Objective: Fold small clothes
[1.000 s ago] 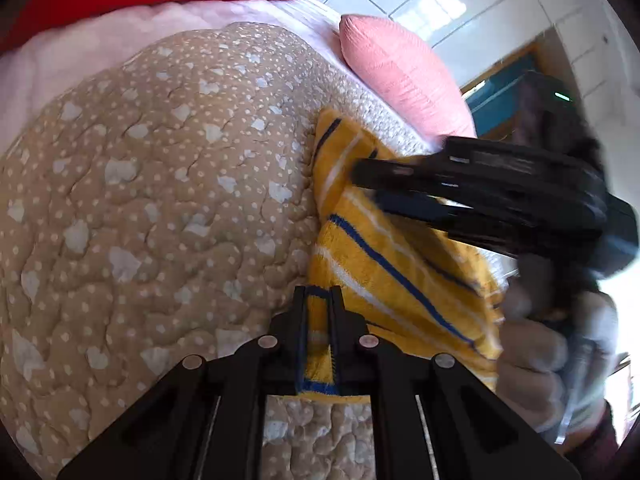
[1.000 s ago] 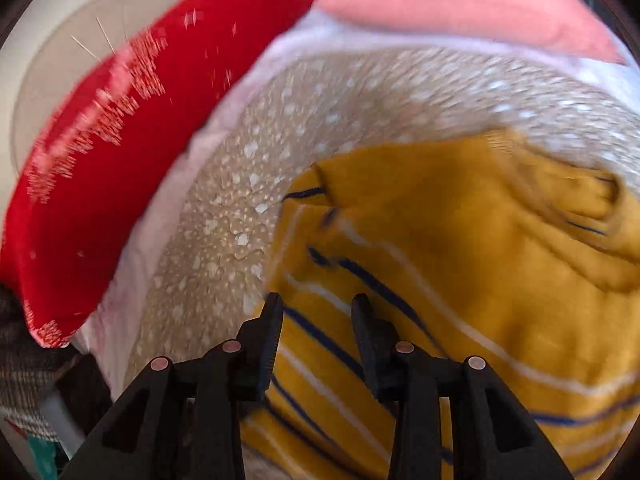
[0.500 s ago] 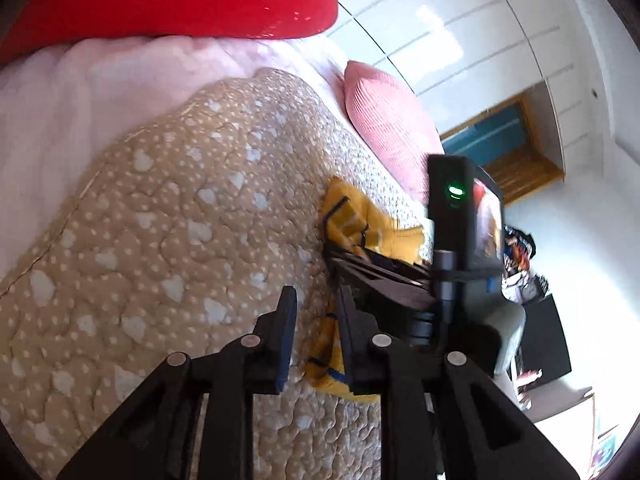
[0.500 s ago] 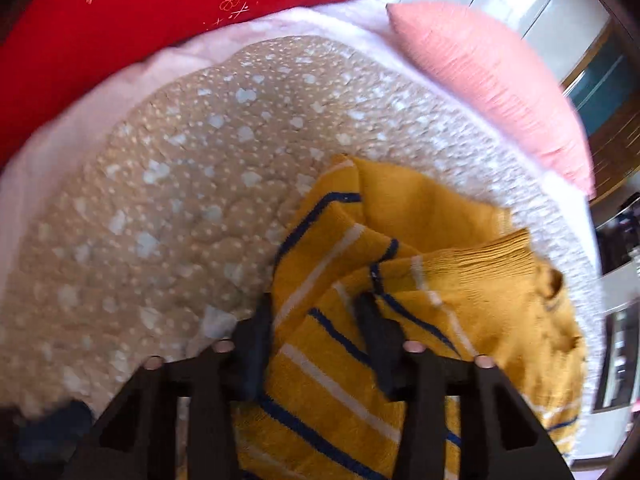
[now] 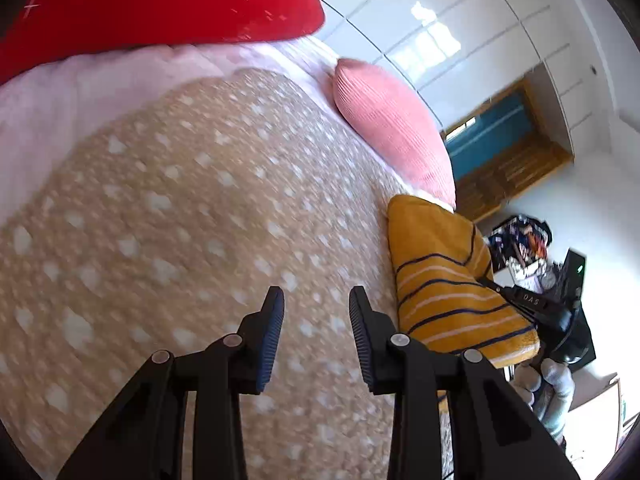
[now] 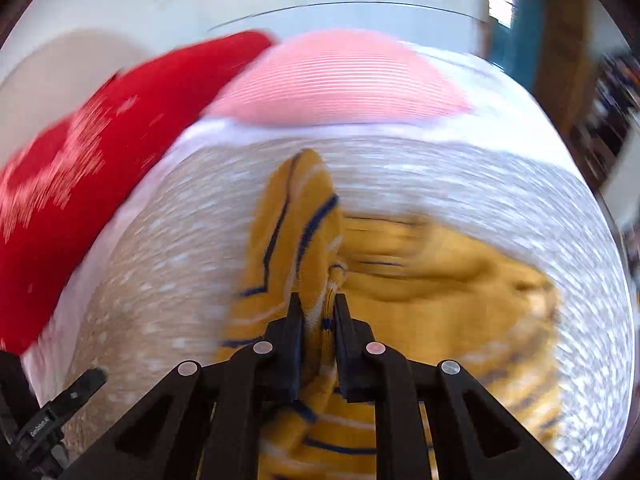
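Note:
A small yellow sweater (image 5: 444,280) with blue and white stripes lies on a beige dotted quilt (image 5: 180,220). My left gripper (image 5: 316,320) is open and empty, hovering over bare quilt just left of the sweater. My right gripper (image 6: 317,312) is shut on a bunched fold of the sweater (image 6: 296,232) and lifts it, the rest of the cloth (image 6: 460,280) lying to the right. The right gripper also shows in the left wrist view (image 5: 532,304) at the sweater's far side. The right wrist view is motion-blurred.
A pink ribbed pillow (image 5: 392,128) lies beyond the sweater, and a red patterned pillow (image 5: 152,4) at the back left. A pale pink sheet (image 5: 80,92) borders the quilt. The bed edge drops off to the right, with room furniture beyond (image 5: 520,240).
My left gripper has let go of the sweater's edge, opened and drawn back to the left. My right gripper has closed on a fold of the sweater and is pulling it up.

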